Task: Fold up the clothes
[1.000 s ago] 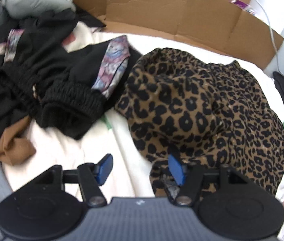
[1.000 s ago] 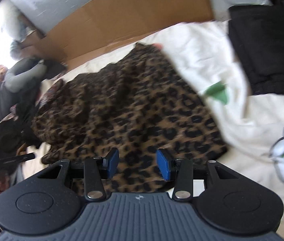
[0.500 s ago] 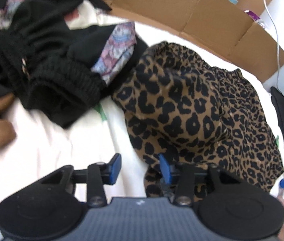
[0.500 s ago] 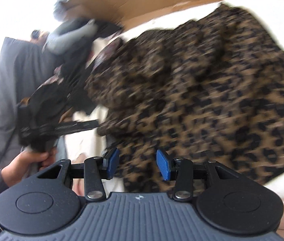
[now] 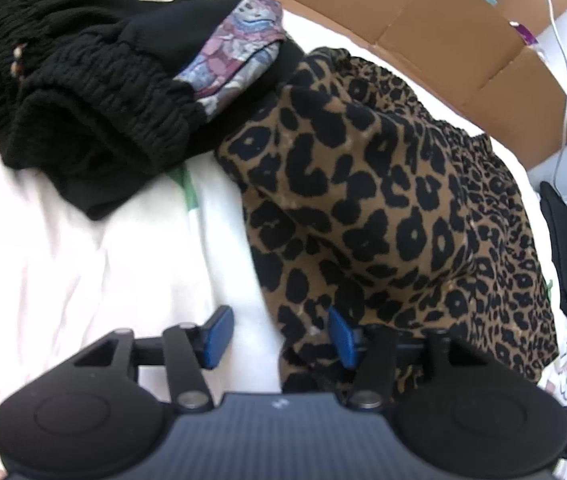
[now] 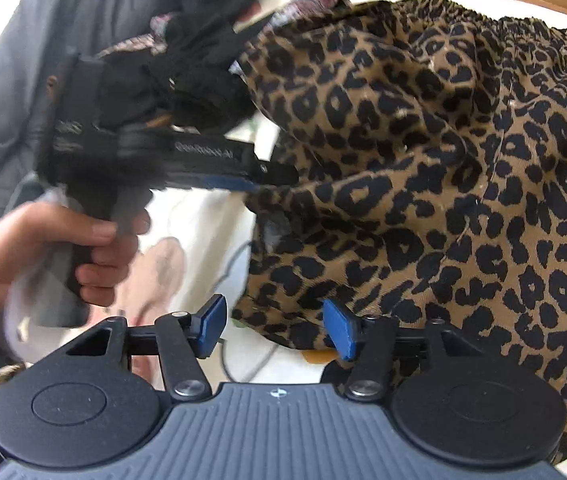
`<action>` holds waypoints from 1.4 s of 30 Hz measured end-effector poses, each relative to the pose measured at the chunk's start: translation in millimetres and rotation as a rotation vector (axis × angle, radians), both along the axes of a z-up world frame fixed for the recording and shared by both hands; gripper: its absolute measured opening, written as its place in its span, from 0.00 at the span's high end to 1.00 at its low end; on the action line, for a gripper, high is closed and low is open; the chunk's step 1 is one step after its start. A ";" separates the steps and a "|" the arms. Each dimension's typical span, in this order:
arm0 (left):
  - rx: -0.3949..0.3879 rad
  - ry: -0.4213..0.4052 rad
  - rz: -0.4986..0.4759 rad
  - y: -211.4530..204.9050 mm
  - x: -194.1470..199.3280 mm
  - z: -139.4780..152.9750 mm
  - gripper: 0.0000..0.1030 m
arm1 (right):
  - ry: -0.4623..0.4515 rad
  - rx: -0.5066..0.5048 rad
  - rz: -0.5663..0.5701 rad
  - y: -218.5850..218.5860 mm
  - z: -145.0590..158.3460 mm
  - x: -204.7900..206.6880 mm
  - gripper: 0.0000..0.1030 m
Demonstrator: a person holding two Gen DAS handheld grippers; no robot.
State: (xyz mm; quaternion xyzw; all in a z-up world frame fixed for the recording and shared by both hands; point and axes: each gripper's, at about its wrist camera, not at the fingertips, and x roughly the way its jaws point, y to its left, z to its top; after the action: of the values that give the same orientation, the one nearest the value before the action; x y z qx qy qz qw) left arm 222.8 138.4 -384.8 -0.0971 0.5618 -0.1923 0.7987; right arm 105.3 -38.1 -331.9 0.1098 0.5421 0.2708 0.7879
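- Our left gripper [image 5: 279,336] tips down, its jaws opening over the near edge of the leopard-print garment [image 5: 395,200] on the white sheet [image 5: 83,272].
- Our right gripper [image 6: 275,326] tips down too, jaws opening at that edge.

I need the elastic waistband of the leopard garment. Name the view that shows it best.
Right wrist view: the gathered waistband runs sharp along the leopard garment's far edge. Left wrist view shows only a short, bunched stretch of it.

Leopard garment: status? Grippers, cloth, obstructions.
Left gripper and right gripper both opening at near hem, nothing clamped. Leopard-print garment crumpled, unfolded on white sheet. Black clothes pile abuts its far-left edge.
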 end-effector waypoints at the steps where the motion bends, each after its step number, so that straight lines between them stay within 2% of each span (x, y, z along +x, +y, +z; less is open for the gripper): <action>1: -0.008 0.000 -0.005 -0.8 0.1 -0.8 0.48 | -0.001 -0.016 0.001 2.0 -2.6 0.0 0.41; 3: -0.035 0.012 -0.013 -0.7 2.1 -2.6 0.63 | 0.007 -0.035 0.008 5.6 -8.9 0.1 0.41; 4: -0.057 0.033 -0.003 1.2 3.1 -4.4 0.67 | 0.012 -0.044 0.011 7.6 -12.1 0.1 0.41; 6: -0.096 0.074 0.023 5.4 4.6 -8.7 0.84 | 0.030 -0.059 0.014 13.3 -20.1 0.5 0.41; 9: -0.122 0.096 0.054 13.0 4.1 -13.0 0.95 | 0.032 -0.074 -0.001 19.8 -27.6 1.0 0.41; 10: -0.134 0.098 0.062 15.3 2.9 -12.8 0.96 | 0.024 -0.078 -0.001 21.6 -28.4 0.4 0.42; 11: -0.145 0.100 0.069 17.7 1.6 -12.7 0.98 | 0.015 -0.085 0.007 23.3 -28.7 -0.3 0.47; 12: -0.147 0.094 0.068 18.5 0.0 -11.4 0.98 | 0.011 -0.091 0.010 23.7 -28.8 0.0 0.63; 13: -0.144 0.086 0.064 18.4 -1.8 -9.2 0.98 | 0.014 -0.097 0.014 23.9 -30.0 2.7 0.94; 14: -0.143 0.076 0.060 18.2 -3.8 -6.6 0.99 | 0.036 -0.084 0.024 20.8 -30.7 4.7 1.00; 21: -0.142 0.025 0.012 13.7 -16.3 29.1 0.99 | 0.078 -0.051 0.009 -25.5 -9.1 -4.1 1.00; 25: -0.121 0.032 -0.039 10.4 -27.8 42.9 0.99 | 0.079 -0.014 -0.002 -39.2 2.9 -11.7 1.00; 29: -0.096 0.036 -0.110 0.5 -44.9 46.4 0.99 | 0.091 0.001 0.011 -39.9 3.0 -20.0 1.00; 34: -0.108 0.060 -0.186 -13.9 -53.5 42.4 0.97 | 0.133 0.017 0.031 -32.4 -5.7 -25.4 1.00; 37: -0.068 0.028 -0.197 -12.8 -54.4 47.9 0.93 | 0.138 0.028 0.035 -30.4 -6.7 -26.7 0.96; 42: -0.012 -0.022 -0.072 19.6 -36.2 54.5 0.84 | 0.137 0.043 0.018 -28.6 -4.2 -26.2 0.93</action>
State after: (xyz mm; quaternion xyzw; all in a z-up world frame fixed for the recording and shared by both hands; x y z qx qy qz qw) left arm 186.7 158.0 -330.3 -0.0795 0.5550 -0.2256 0.7967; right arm 79.2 -66.7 -336.1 0.1400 0.5898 0.2812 0.7440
